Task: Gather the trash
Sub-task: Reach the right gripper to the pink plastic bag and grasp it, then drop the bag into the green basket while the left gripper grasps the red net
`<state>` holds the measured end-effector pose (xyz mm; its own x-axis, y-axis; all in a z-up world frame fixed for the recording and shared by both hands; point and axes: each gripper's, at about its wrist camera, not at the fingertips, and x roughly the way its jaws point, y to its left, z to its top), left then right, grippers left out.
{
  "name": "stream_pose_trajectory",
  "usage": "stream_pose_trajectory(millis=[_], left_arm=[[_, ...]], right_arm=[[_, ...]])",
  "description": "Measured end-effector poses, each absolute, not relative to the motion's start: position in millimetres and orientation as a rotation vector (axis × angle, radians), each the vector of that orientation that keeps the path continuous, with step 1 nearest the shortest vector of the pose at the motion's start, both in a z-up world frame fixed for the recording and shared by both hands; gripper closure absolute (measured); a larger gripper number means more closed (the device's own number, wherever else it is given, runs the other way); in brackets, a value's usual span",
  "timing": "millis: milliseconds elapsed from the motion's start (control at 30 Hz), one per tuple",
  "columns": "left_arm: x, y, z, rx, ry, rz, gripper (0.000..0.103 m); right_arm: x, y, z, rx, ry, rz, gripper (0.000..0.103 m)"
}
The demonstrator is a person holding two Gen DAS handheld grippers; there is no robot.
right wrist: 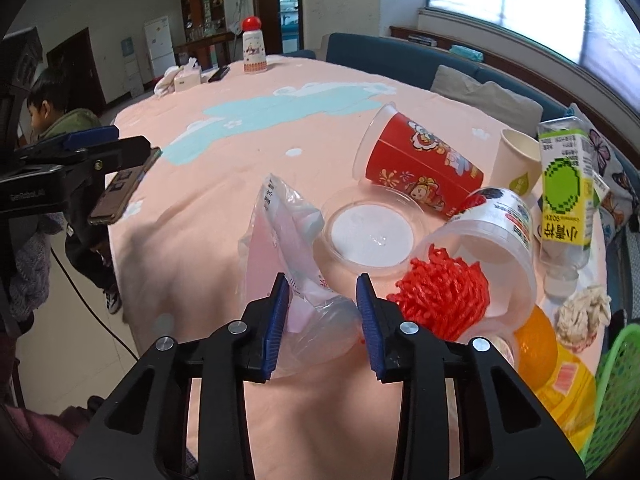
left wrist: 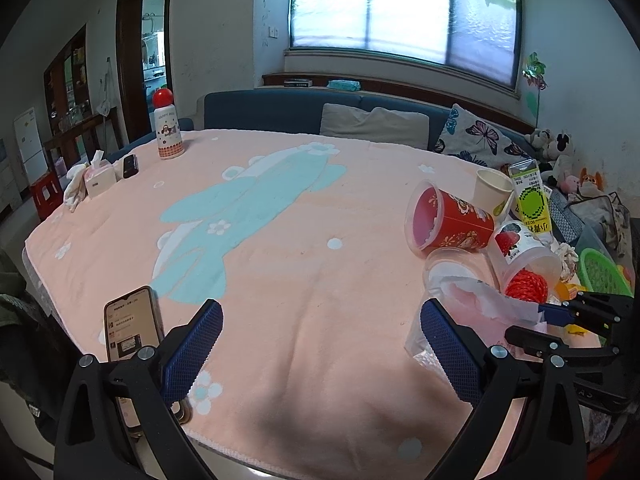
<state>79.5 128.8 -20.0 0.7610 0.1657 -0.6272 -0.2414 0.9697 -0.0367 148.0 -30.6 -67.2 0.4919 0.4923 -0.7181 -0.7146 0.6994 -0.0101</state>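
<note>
Right jaws (right wrist: 323, 300) standing parted around the crumpled bag (right wrist: 288, 240) lying on the surface (right wrist: 240, 140), left jaws (left wrist: 320, 344) gaping idle; slick film risking slipping out, yarn (right wrist: 440, 296) snagging.

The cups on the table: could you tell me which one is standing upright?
The plain cream paper cup; the red printed cup and the clear labelled tub both lie on their sides.

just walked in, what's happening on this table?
Trash pickup in progress. The right gripper has its fingers around a crumpled clear plastic bag, with a gap still visible, not clamped. The left gripper hangs open over bare pink tablecloth, holding nothing. Tipped red cup, clear lid, tub with red yarn and green carton lie beside the bag.
</note>
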Motion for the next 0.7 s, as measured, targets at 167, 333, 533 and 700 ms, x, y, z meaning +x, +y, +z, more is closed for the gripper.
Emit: stream_pose_trajectory(millis=[167, 333, 533, 700], left_arm=[[79.1, 124.0, -14.9, -0.114, 0.657, 0.204, 0.007], [82.0, 114.3, -13.4, -0.109, 0.655, 0.160, 0.007], [93.9, 84.7, -16.6, -0.109, 0.675, 0.047, 0.008], [107.2, 47.2, -20.7, -0.093, 0.694, -0.064, 0.018]], right_arm=[[131.1, -50.0, -50.4, -0.288, 0.709, 0.718, 0.070], [115.6, -89.9, -33.3, -0.225, 0.671, 0.641, 0.070], [110.6, -157.5, -15.2, -0.133, 0.635, 0.484, 0.070], [109.4, -208.8, -2.6, -0.080, 0.603, 0.364, 0.070]])
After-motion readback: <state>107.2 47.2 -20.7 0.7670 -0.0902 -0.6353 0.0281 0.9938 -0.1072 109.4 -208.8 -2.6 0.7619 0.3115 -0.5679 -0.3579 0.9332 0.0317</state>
